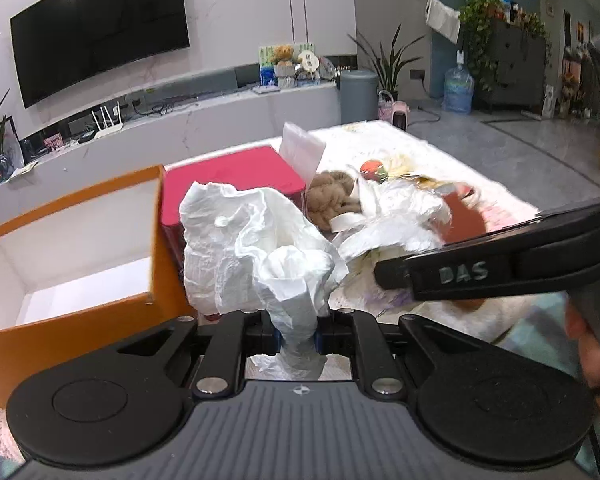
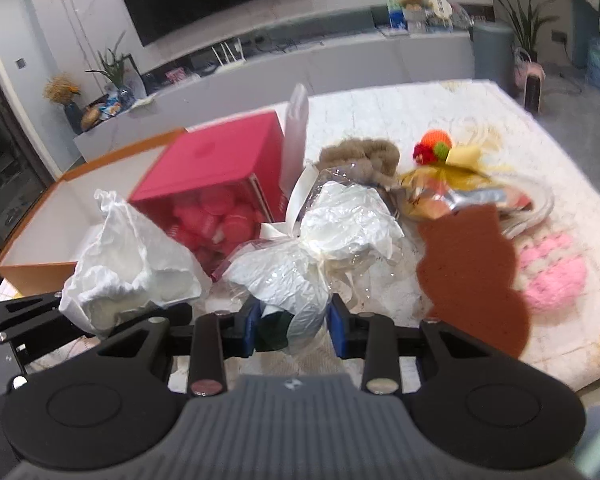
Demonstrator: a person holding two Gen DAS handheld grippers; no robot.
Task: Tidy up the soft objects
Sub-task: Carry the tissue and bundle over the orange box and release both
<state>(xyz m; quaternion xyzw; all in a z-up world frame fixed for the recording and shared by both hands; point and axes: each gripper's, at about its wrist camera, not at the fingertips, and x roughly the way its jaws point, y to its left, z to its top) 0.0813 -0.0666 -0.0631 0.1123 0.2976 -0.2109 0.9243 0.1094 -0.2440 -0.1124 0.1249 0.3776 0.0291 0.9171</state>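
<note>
My left gripper point(image 1: 298, 336) is shut on a crumpled white tissue paper point(image 1: 256, 240), held up beside the open orange box point(image 1: 72, 312). My right gripper point(image 2: 292, 328) is shut on a white paper bundle wrapped in clear plastic with a cream ribbon point(image 2: 312, 264), lifted over the white padded table point(image 2: 380, 108). The same tissue paper point(image 2: 132, 264) shows at the left of the right wrist view, just left of the bundle. One black finger point(image 1: 460, 272) of the right gripper crosses the right side of the left wrist view.
A red box point(image 2: 220, 156) with pink round items behind its clear front stands by the orange box point(image 2: 40, 268). On the table lie a brown furry piece point(image 2: 360, 156), a brown felt shape point(image 2: 468, 268), a pink knit point(image 2: 552, 272), a crochet toy point(image 2: 432, 148) and a yellow packet point(image 2: 452, 188).
</note>
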